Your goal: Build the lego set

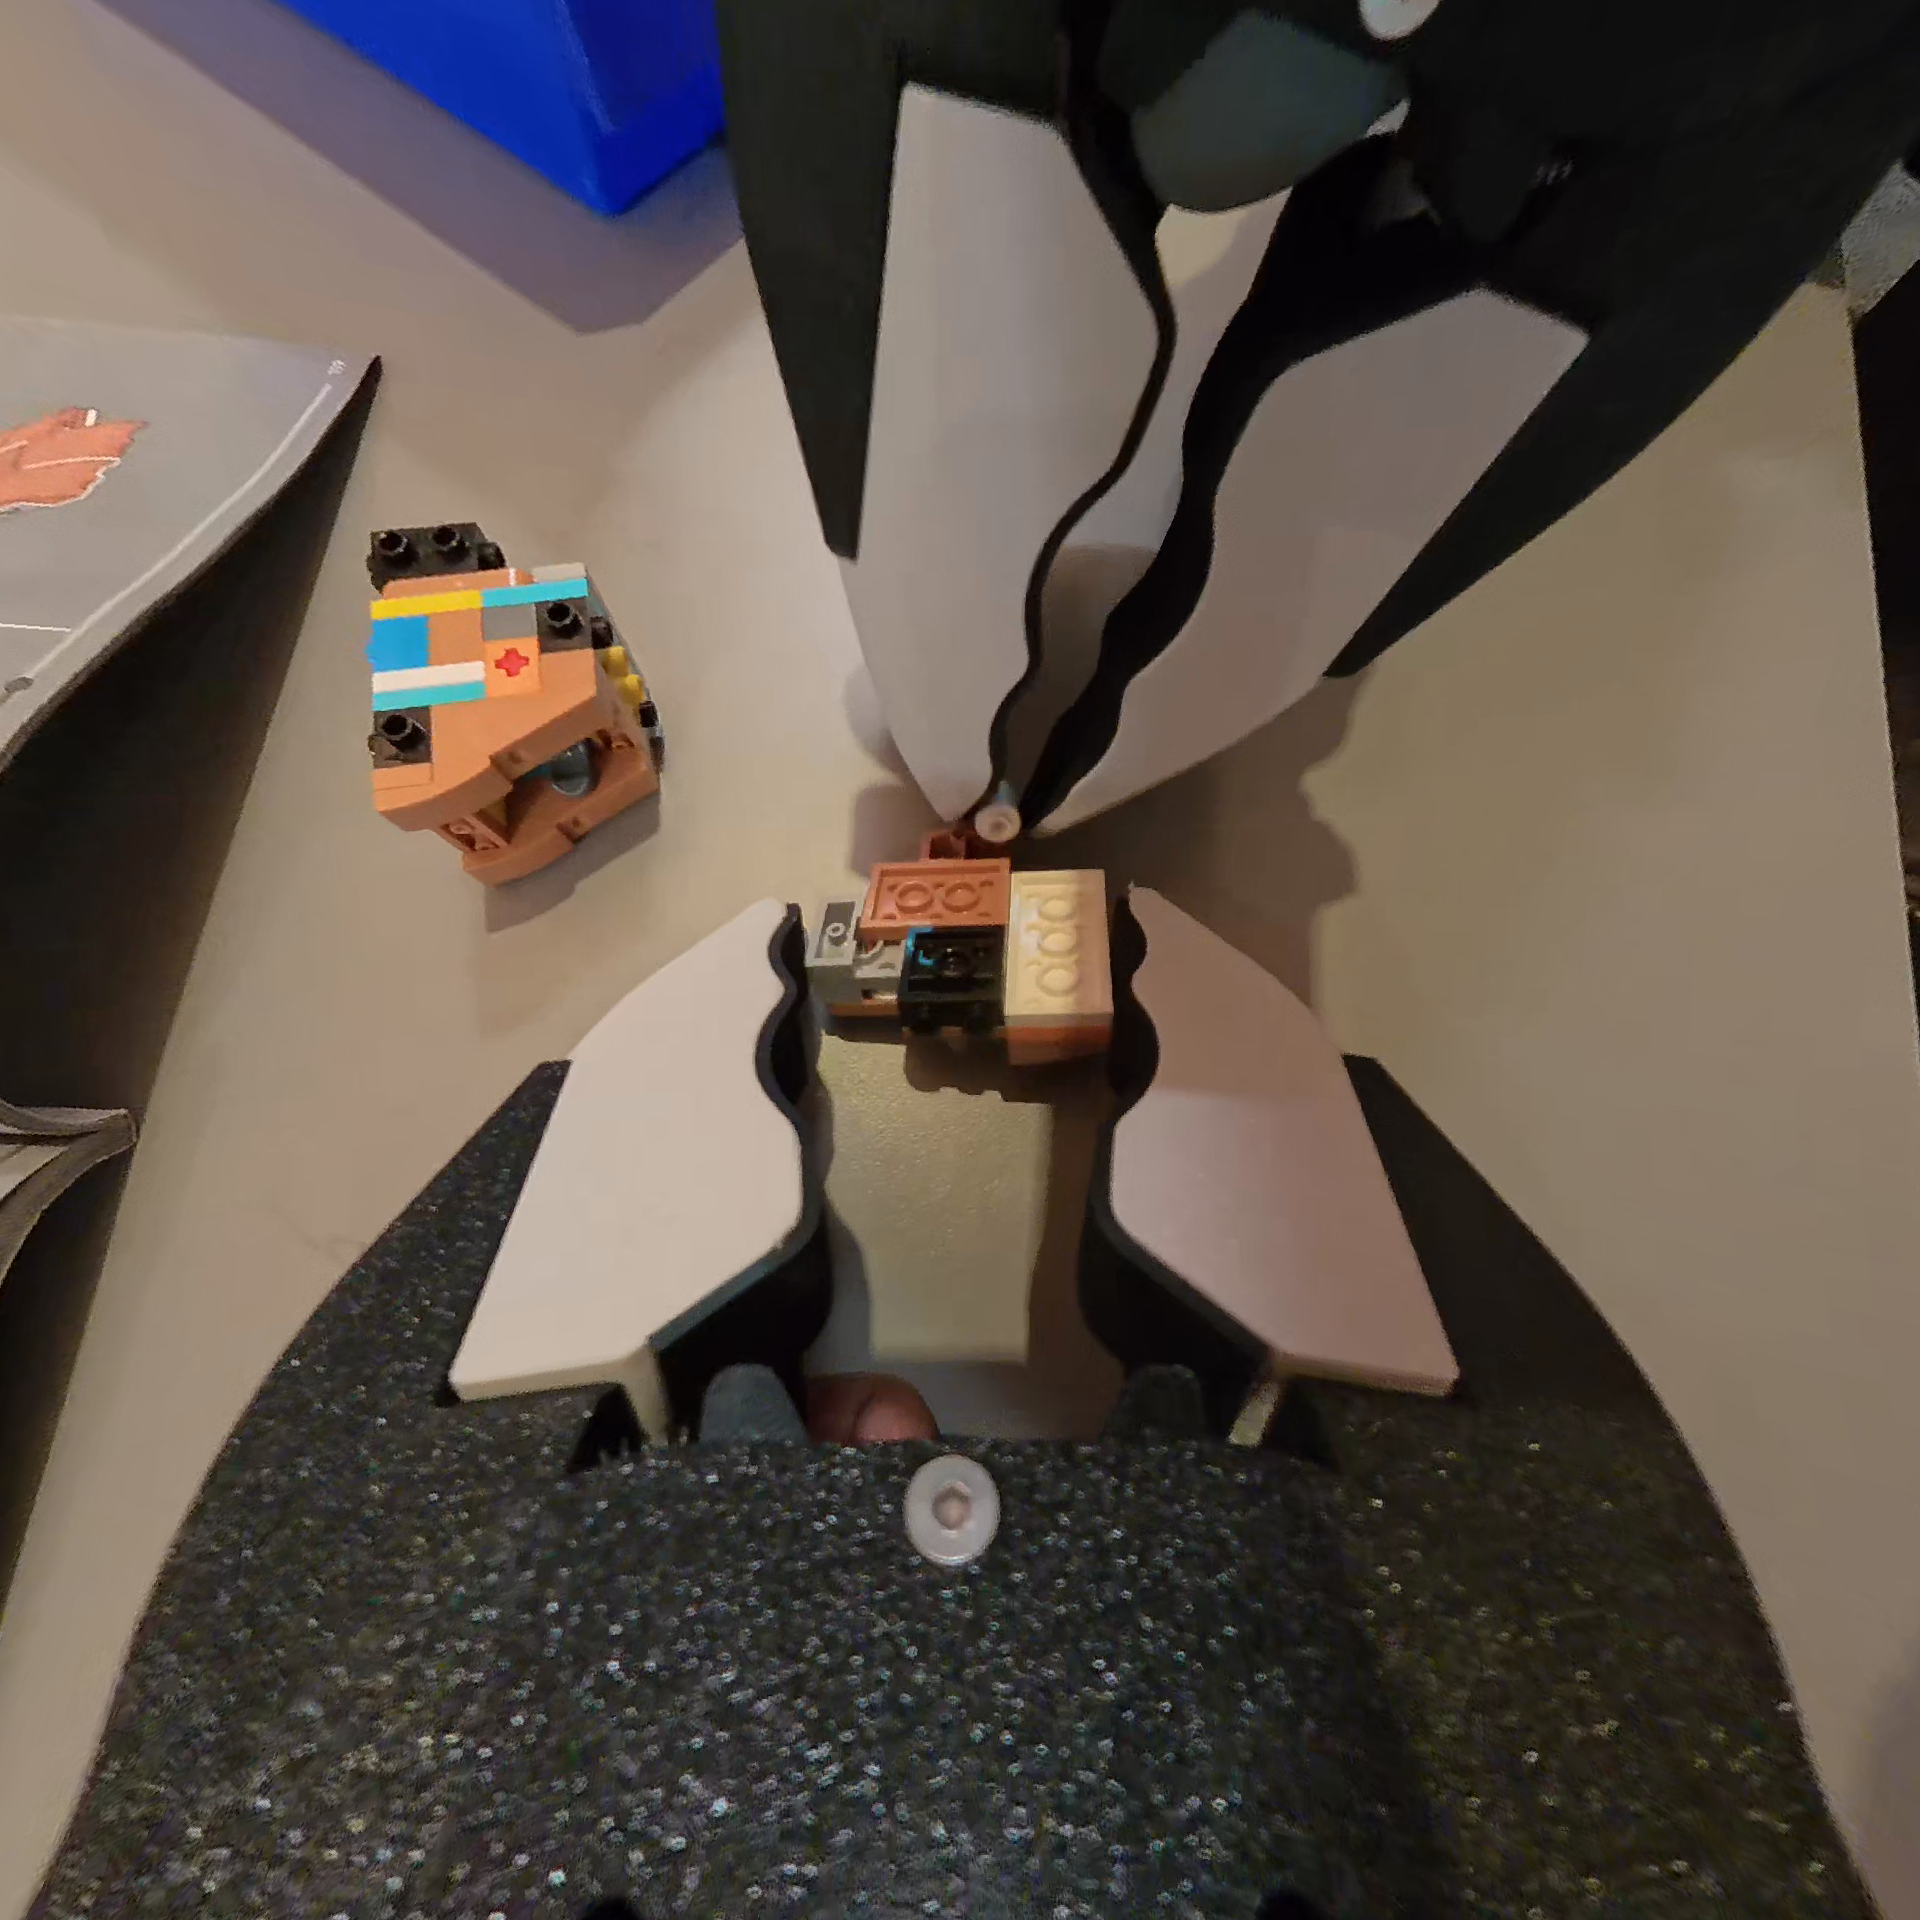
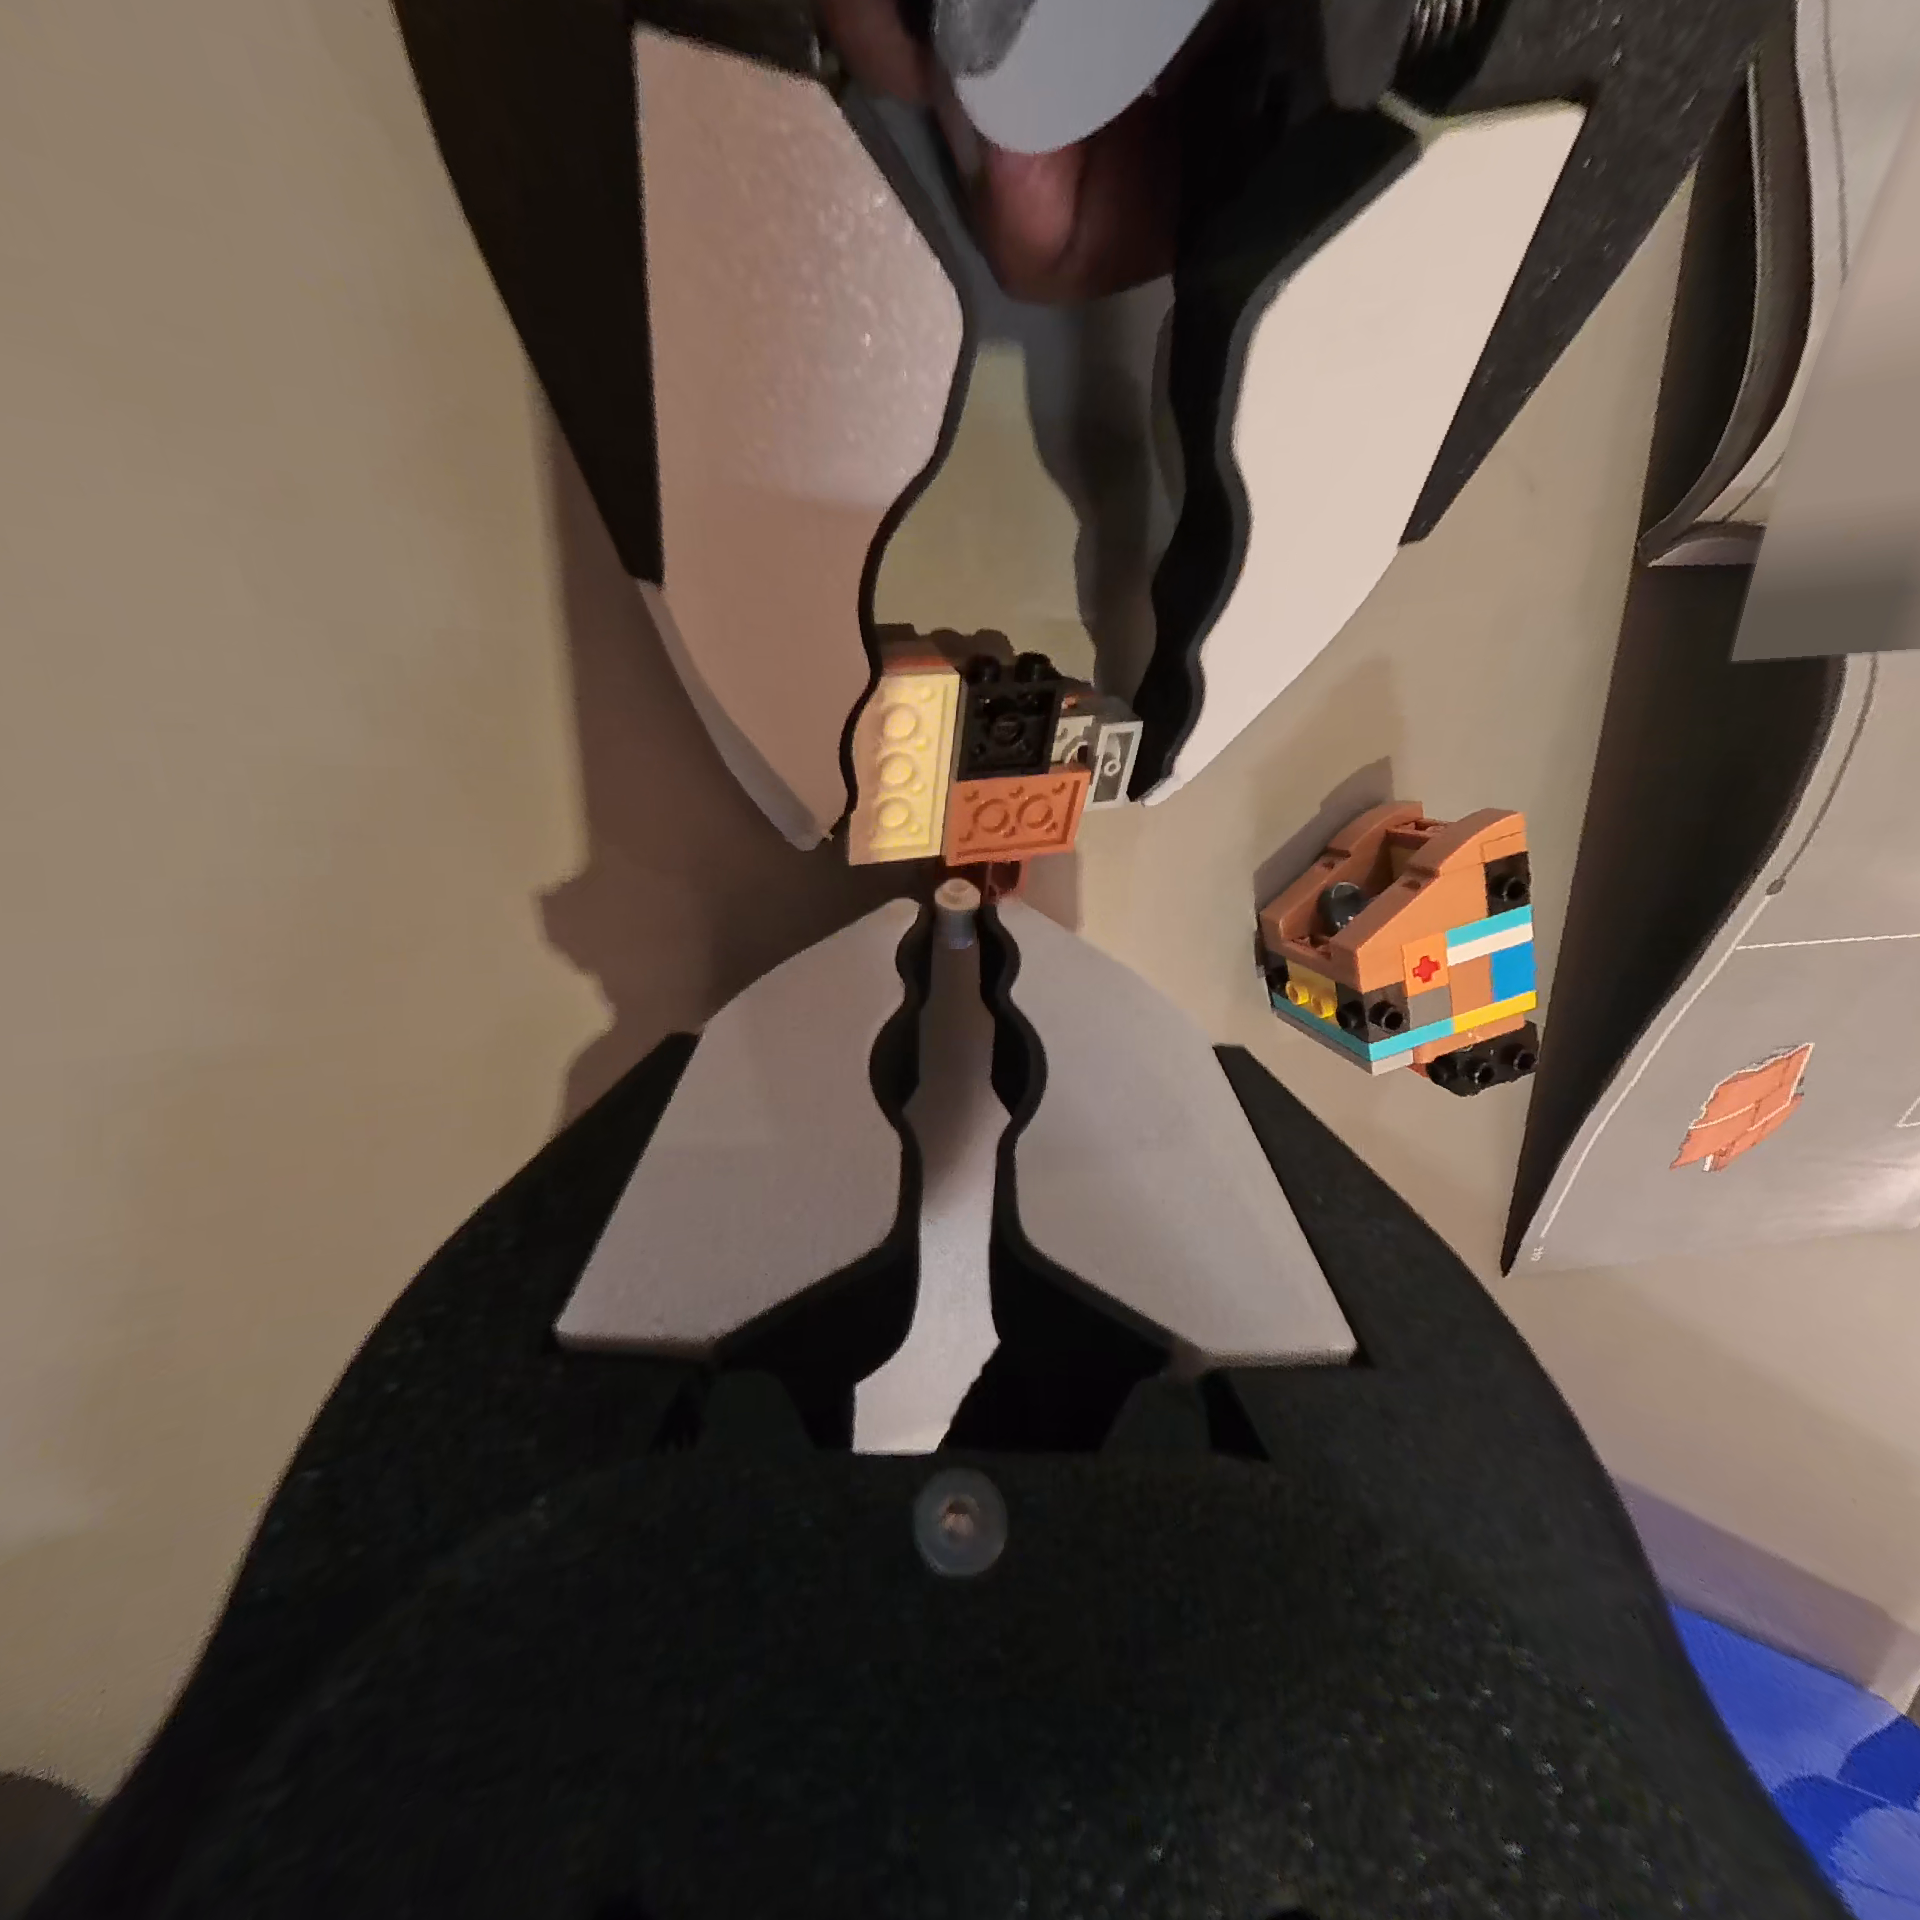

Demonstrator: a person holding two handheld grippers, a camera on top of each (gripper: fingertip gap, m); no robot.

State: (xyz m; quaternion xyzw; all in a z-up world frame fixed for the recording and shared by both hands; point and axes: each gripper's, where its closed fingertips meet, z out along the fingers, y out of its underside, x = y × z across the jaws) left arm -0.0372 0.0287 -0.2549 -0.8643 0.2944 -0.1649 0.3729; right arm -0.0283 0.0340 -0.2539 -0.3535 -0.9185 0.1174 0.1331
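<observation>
My left gripper (image 1: 961,925) is shut on a small lego assembly (image 1: 977,951) of brown, tan, black and grey pieces, and holds it just above the table. The assembly also shows in the right wrist view (image 2: 977,769), between the left gripper's (image 2: 982,812) fingers. My right gripper (image 2: 954,909) is shut on a small grey round piece (image 2: 956,916). It holds the piece right at the assembly's brown edge, beside a small dark brown part (image 2: 1003,883). In the left wrist view the right gripper (image 1: 997,821) comes down from the top with the round piece (image 1: 1000,824) at its tips.
A larger tan lego build (image 1: 509,707) with blue, yellow and black pieces lies on the beige table to the left; it also shows in the right wrist view (image 2: 1397,945). An open grey instruction booklet (image 1: 156,499) lies beyond it. A blue bin (image 1: 540,94) stands at the back. The tips of both grippers are at nearly the same place.
</observation>
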